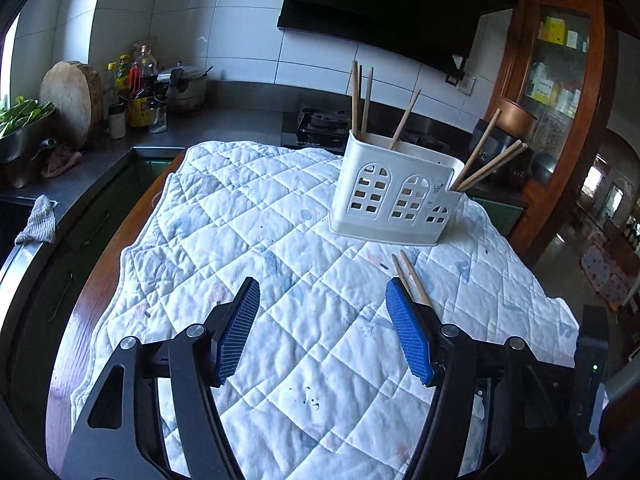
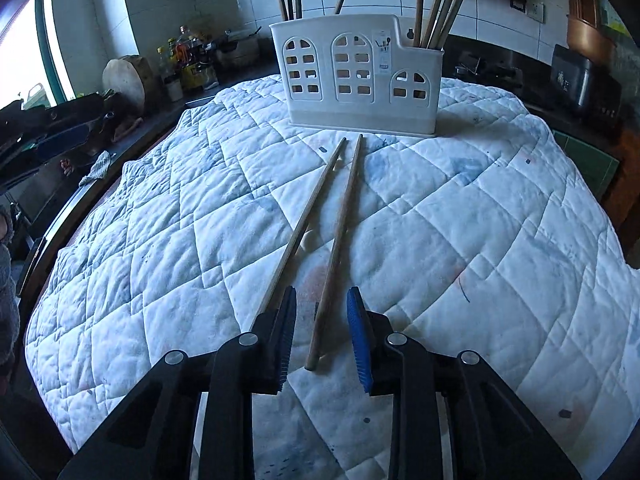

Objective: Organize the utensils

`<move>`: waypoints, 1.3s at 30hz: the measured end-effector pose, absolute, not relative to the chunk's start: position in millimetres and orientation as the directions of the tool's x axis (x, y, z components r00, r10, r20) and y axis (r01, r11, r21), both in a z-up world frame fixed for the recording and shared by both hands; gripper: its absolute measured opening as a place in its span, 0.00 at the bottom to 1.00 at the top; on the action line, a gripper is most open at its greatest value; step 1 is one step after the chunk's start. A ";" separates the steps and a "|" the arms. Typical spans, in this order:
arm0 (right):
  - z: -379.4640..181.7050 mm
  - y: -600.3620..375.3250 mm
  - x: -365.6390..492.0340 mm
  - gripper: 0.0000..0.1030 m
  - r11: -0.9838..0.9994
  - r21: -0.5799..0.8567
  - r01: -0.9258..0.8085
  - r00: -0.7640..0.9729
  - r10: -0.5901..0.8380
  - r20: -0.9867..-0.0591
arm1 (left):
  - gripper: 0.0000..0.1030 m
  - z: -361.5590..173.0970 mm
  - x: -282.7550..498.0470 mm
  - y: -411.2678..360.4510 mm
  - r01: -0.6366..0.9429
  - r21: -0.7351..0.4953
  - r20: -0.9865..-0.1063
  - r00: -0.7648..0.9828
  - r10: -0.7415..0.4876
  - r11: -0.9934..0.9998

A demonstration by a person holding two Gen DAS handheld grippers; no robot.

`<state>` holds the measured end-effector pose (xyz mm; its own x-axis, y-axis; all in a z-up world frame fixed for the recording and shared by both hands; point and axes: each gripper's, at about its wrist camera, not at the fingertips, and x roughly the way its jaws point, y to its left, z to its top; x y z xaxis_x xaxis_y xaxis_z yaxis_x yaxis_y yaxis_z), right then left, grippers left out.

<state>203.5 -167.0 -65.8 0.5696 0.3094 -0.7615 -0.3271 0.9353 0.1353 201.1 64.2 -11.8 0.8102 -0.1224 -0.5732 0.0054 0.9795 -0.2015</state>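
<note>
A white utensil holder point(image 2: 360, 80) with arched cut-outs stands at the far side of the quilted cloth and holds several wooden chopsticks point(image 2: 438, 4). It also shows in the left wrist view point(image 1: 394, 196). Two wooden chopsticks lie on the cloth. The right chopstick point(image 2: 338, 248) has its thick end between the pads of my right gripper point(image 2: 321, 300), which is open around it without touching. The left chopstick point(image 2: 304, 224) runs under the left finger. My left gripper point(image 1: 322, 294) is open and empty above the cloth, with the chopstick tips point(image 1: 412, 276) by its right finger.
The white quilted cloth point(image 2: 480, 240) covers a round wooden table point(image 1: 96, 288). A dark counter behind holds bottles point(image 1: 140, 88), a round wooden board point(image 1: 70, 100), a pot point(image 1: 186, 88) and a stove point(image 1: 320, 122). A wooden cabinet point(image 1: 560, 80) stands at the right.
</note>
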 end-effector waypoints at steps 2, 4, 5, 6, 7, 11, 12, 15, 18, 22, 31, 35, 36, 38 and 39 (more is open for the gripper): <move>-65.9 -165.9 206.5 0.21 0.937 0.142 -0.318 0.567 0.309 -0.764 | 0.64 -15.9 200.6 66.8 -0.006 -0.216 -0.582 0.804 -0.124 0.976; -67.7 -164.4 209.1 0.20 0.941 0.142 -0.307 0.565 0.300 -0.769 | 0.64 -19.2 199.0 68.8 -0.014 -0.225 -0.586 0.800 -0.124 0.974; -69.1 -164.2 210.6 0.20 0.942 0.144 -0.302 0.561 0.298 -0.772 | 0.64 -20.5 198.0 69.7 -0.017 -0.230 -0.588 0.799 -0.125 0.973; -71.0 -163.5 211.7 0.18 0.943 0.145 -0.298 0.557 0.296 -0.776 | 0.64 -22.3 196.7 70.8 -0.018 -0.236 -0.590 0.797 -0.128 0.972; -72.9 -163.0 212.8 0.17 0.945 0.143 -0.293 0.553 0.290 -0.781 | 0.64 -24.1 195.4 71.4 -0.021 -0.241 -0.592 0.795 -0.130 0.970; -76.3 -160.6 214.2 0.13 0.952 0.123 -0.282 0.559 0.267 -0.785 | 0.64 -30.1 190.6 71.1 -0.023 -0.253 -0.600 0.788 -0.138 0.967; -76.4 -160.3 214.0 0.10 0.954 0.115 -0.278 0.563 0.259 -0.785 | 0.64 -31.5 189.5 69.8 -0.021 -0.250 -0.603 0.786 -0.139 0.968; -76.5 -160.7 213.0 0.08 0.957 0.105 -0.272 0.570 0.248 -0.783 | 0.64 -36.1 187.3 64.1 -0.013 -0.253 -0.611 0.777 -0.150 0.967; -74.9 -163.1 211.3 0.08 0.958 0.106 -0.265 0.579 0.246 -0.777 | 0.64 -41.7 185.7 54.6 0.000 -0.248 -0.623 0.766 -0.160 0.969; -69.1 -170.4 207.2 0.07 0.961 0.105 -0.255 0.600 0.243 -0.762 | 0.64 -49.4 183.5 38.5 0.025 -0.232 -0.640 0.749 -0.172 0.972; -42.1 -198.5 193.5 0.06 0.962 0.137 -0.237 0.659 0.263 -0.704 | 0.63 -72.4 186.3 -2.1 0.087 -0.233 -0.693 0.684 -0.229 0.968; -29.9 -210.8 187.3 0.06 0.961 0.154 -0.230 0.685 0.272 -0.676 | 0.62 -83.0 189.8 -18.5 0.107 -0.237 -0.718 0.650 -0.248 0.966; -28.1 -213.8 185.8 0.06 0.961 0.157 -0.228 0.690 0.274 -0.670 | 0.62 -85.7 191.1 -23.2 0.111 -0.240 -0.724 0.641 -0.254 0.964; -26.0 -219.0 183.5 0.06 0.960 0.165 -0.226 0.696 0.278 -0.663 | 0.61 -89.2 193.3 -31.8 0.118 -0.232 -0.733 0.631 -0.253 0.965; -25.5 -221.3 182.6 0.06 0.960 0.169 -0.225 0.698 0.280 -0.660 | 0.61 -90.8 194.2 -35.8 0.121 -0.224 -0.736 0.629 -0.250 0.967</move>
